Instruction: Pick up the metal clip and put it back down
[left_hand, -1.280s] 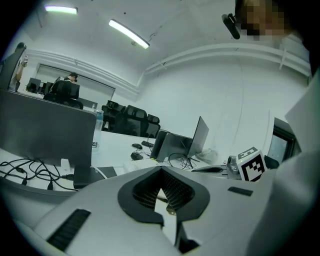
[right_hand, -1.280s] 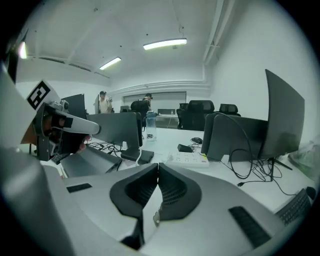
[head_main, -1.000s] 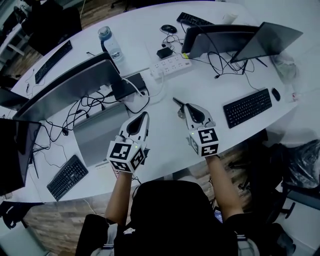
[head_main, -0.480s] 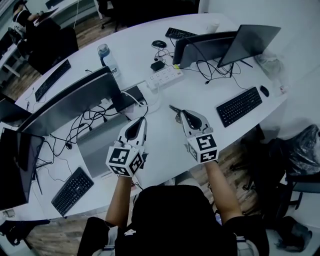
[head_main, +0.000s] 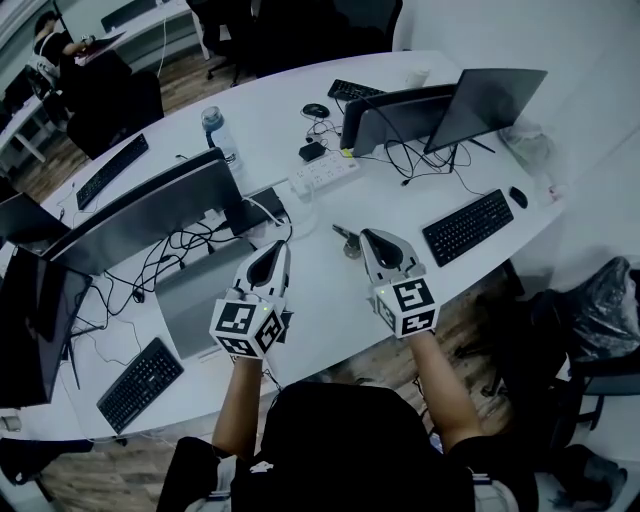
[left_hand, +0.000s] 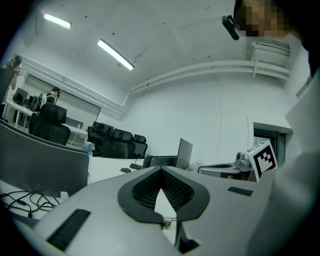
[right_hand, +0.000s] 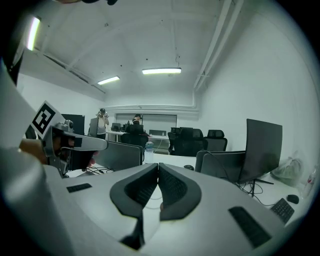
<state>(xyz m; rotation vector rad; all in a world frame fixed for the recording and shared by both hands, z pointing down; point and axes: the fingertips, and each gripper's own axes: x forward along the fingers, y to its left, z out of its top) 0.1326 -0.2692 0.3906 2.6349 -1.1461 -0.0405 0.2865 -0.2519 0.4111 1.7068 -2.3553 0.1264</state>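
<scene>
Metal clip (head_main: 343, 237) is a small dark sliver, too tiny to make out detail. It's pinched at the tip of the right gripper (head_main: 364, 240), whose jaws are clamped on it over the white desk (head_main: 320, 300). Its long axis points away from the tip, toward the power strip (head_main: 322, 171). The only print is the square markers on the gripper cubes. Left gripper (head_main: 282, 247) is closed and empty.

No text, label, brand or number can be read.

Bare desk (head_main: 318, 285) is left open between the tangled cables (head_main: 165, 262) and the keyboard (head_main: 468, 227). Farther back, passage is blocked by the power strip (head_main: 322, 170) and monitors (head_main: 400, 115).
</scene>
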